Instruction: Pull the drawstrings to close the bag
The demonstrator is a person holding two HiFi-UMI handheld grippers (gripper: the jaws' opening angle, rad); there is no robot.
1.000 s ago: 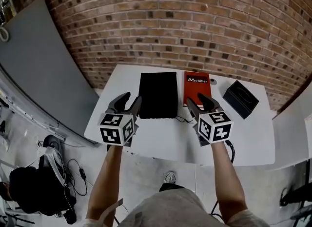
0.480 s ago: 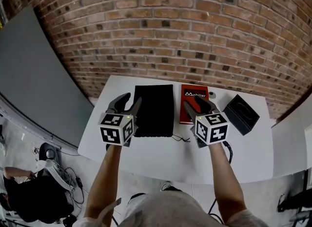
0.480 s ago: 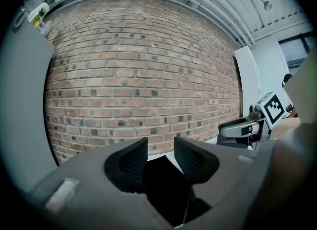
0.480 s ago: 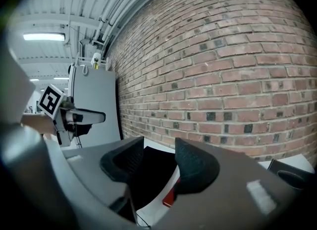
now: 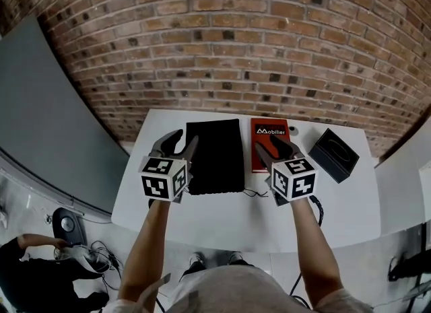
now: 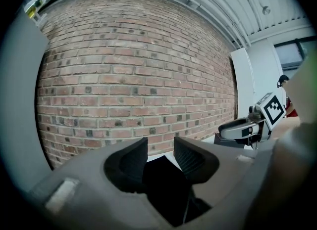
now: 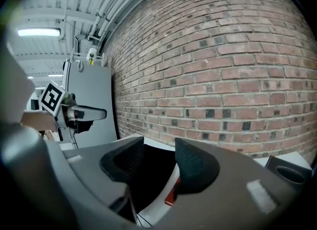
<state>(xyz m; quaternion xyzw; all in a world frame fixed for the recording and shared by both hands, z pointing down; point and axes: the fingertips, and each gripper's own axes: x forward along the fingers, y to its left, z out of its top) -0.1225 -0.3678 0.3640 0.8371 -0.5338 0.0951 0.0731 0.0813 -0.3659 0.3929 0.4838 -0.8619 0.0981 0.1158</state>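
Observation:
A flat black drawstring bag [image 5: 214,151] lies on the white table [image 5: 222,217], its thin drawstring [image 5: 250,192] trailing off the near right corner. My left gripper [image 5: 180,145] hovers open at the bag's left edge, with nothing between its jaws. My right gripper [image 5: 277,149] hovers open just right of the bag, over the red book [image 5: 268,136]. In the left gripper view the bag [image 6: 166,182] shows dark between the open jaws of the left gripper [image 6: 159,156]. In the right gripper view the right gripper [image 7: 157,161] frames the bag [image 7: 148,172] and the red book's edge [image 7: 171,194].
A black box [image 5: 333,154] sits at the table's right rear, next to the red book. A brick wall [image 5: 222,42] stands right behind the table and a grey panel [image 5: 47,116] to its left. A person crouches on the floor at lower left [image 5: 27,264].
The head view has shifted and the table sits slightly differently in frame. Both grippers stay open and have edged a little closer to the bag's sides.

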